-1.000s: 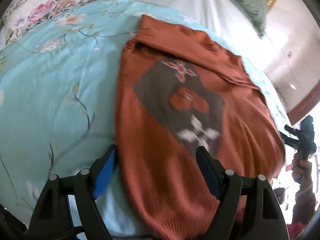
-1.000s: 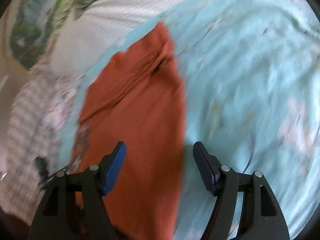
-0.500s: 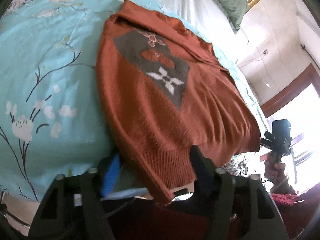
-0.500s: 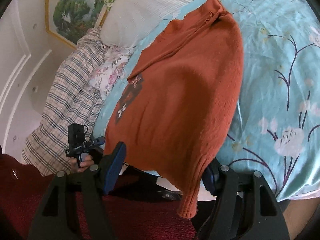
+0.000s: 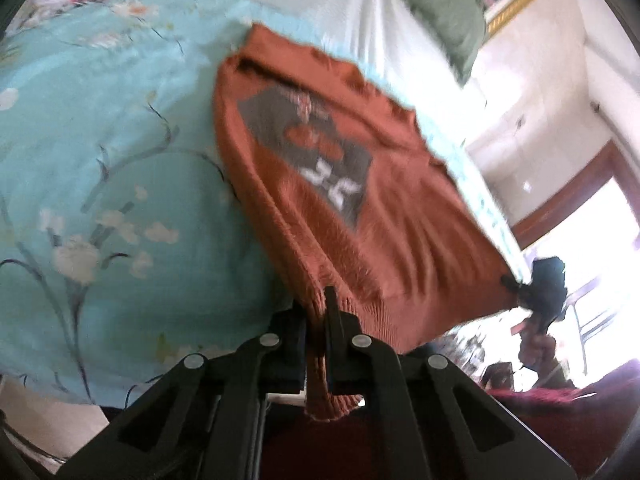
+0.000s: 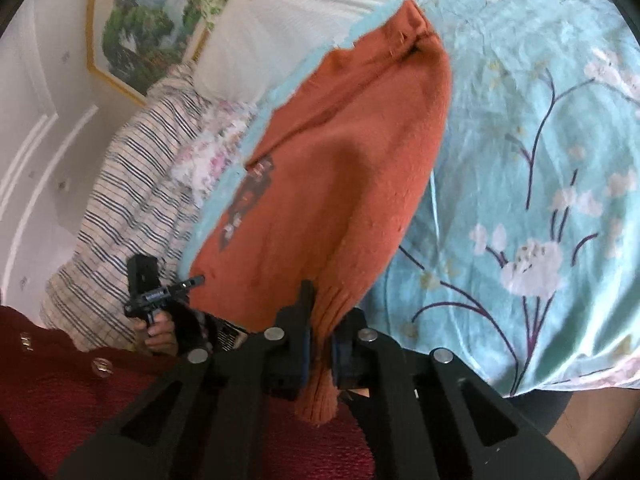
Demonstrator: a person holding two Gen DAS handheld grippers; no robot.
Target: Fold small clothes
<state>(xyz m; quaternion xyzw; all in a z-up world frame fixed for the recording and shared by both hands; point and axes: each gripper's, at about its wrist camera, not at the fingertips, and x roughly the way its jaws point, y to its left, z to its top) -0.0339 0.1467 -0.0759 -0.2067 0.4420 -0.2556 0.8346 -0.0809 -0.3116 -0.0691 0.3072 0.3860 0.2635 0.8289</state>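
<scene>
An orange knit sweater [image 5: 360, 208] with a grey patterned patch on its front lies on the light blue floral bedspread [image 5: 100, 168], its ribbed hem hanging over the near edge. My left gripper [image 5: 316, 320] is shut on the hem's left corner. My right gripper [image 6: 320, 320] is shut on the hem's right corner of the sweater [image 6: 352, 168]. Each gripper shows in the other's view: the right one [image 5: 540, 288] and the left one [image 6: 160, 292].
White pillows [image 5: 360, 4] and a green cushion [image 5: 444, 12] lie at the bed's head. A striped blanket [image 6: 132, 184] lies at the bed's left side. A framed picture [image 6: 148, 20] hangs on the wall. A red garment [image 6: 80, 400] is below the grippers.
Both grippers were open over the sweater, dropped to its hem at the bed's near edge, and have closed on the two hem corners.
</scene>
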